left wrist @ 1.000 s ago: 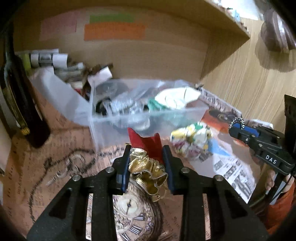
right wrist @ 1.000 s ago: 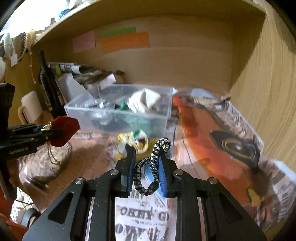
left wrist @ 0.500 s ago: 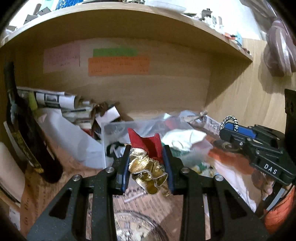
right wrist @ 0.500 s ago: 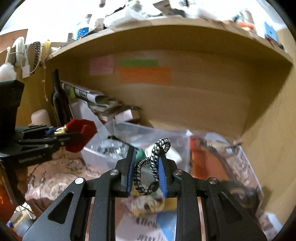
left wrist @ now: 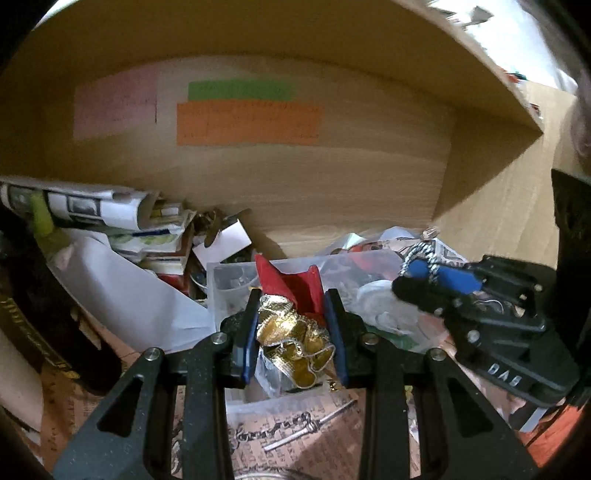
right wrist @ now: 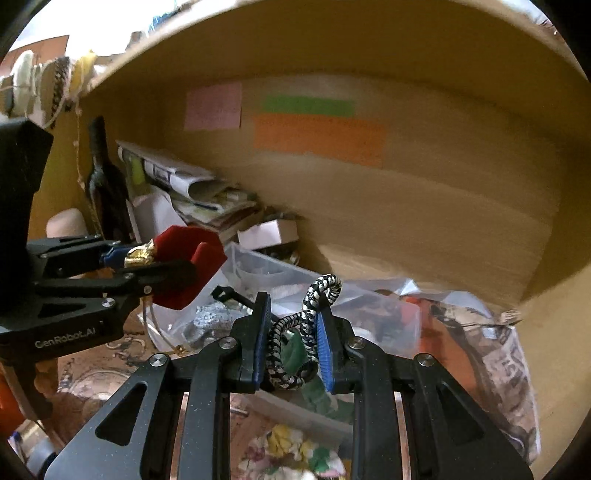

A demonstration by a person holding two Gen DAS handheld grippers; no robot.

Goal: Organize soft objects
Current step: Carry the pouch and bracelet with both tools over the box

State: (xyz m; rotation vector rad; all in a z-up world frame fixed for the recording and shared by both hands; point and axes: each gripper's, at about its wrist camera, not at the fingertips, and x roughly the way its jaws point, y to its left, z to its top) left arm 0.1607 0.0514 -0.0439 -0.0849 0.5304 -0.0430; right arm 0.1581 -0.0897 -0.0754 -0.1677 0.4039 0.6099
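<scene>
A newspaper-covered desk under a wooden shelf is seen; the left gripper is clamped on a pouch, the right gripper on a cord

I'm working in a cluttered home storage nook: a wooden shelf alcove with coloured paper notes stuck on its back, rolled newspapers, a dark bottle, a clear plastic bin of odds and ends, newspaper lining the surface.
</scene>
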